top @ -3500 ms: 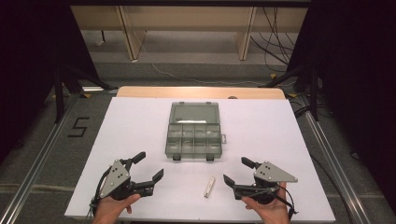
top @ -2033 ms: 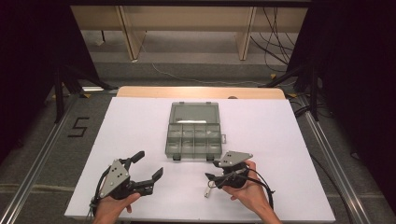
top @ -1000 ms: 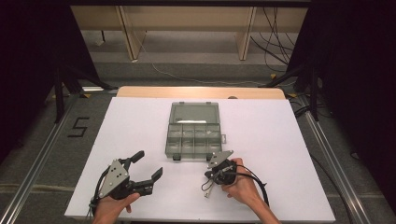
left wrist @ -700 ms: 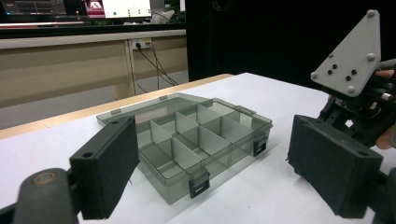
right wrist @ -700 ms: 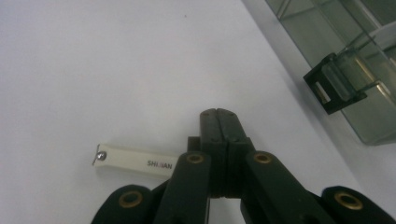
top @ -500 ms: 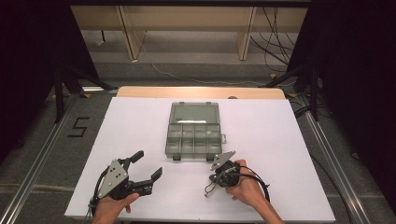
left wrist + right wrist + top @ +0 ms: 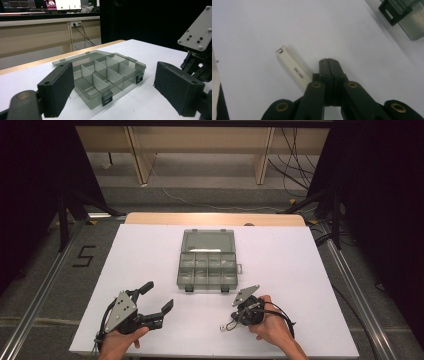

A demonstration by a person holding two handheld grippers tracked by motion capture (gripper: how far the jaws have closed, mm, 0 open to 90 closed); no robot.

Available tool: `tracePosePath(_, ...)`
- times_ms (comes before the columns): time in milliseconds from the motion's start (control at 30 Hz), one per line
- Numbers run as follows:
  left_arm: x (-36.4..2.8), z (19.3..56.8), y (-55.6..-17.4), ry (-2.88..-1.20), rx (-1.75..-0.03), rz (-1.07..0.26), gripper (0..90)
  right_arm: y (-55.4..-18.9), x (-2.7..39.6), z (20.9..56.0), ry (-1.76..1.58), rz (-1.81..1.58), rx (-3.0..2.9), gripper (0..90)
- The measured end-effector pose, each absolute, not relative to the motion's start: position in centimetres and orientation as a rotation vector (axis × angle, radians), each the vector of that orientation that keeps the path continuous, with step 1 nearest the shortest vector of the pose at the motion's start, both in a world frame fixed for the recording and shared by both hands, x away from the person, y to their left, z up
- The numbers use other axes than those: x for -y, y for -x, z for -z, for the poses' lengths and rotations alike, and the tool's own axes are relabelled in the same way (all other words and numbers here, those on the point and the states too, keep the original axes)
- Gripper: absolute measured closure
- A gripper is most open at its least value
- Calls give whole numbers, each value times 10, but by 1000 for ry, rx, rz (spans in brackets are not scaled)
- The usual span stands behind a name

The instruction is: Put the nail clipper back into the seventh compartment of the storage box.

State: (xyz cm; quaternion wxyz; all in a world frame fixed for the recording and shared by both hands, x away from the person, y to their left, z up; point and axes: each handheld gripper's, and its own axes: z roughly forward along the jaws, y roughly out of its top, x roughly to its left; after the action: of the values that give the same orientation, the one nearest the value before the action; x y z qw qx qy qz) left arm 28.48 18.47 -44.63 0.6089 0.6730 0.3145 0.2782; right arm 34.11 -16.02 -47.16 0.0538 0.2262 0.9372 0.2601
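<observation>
A clear grey compartment box (image 7: 207, 265) lies in the middle of the white table with its lid folded back; its compartments look empty (image 7: 100, 72). A small white bar (image 7: 223, 328) lies in front of it. My right gripper (image 7: 231, 323) points down at the bar with its jaws shut together. In the right gripper view the bar (image 7: 293, 68) lies flat on the table and runs under the left side of the shut right gripper (image 7: 328, 61). My left gripper (image 7: 157, 296) rests open at the front left, its pads (image 7: 60, 87) wide apart and facing the box.
The white table top (image 7: 300, 265) ends close to both hands at the front edge. A latch corner of the box (image 7: 395, 11) sits just beyond the right gripper. Metal rails (image 7: 45, 285) run along both sides of the table.
The right gripper came in from the front right to the white bar and its jaws shut; in the last second it only edged slightly toward the front. The left gripper stayed put.
</observation>
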Motion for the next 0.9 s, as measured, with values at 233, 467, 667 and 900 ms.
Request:
tracePosePath(233, -185, 446, -285, -1553, -728, -643, 158, -332, 164, 468, -695, -732, -2881, 900)
tracePosePath(467, -185, 446, -285, -1550, -729, -642, 158, -328, 162, 458, -648, -785, -2822, 685)
tracePosePath(667, -184, 446, -285, -1554, -725, -641, 158, -322, 153, 448, -532, -788, -2827, 402)
tracePosePath(900, -184, 447, -286, -1554, -723, -643, 158, -318, 141, 453, -458, -685, -2900, 290)
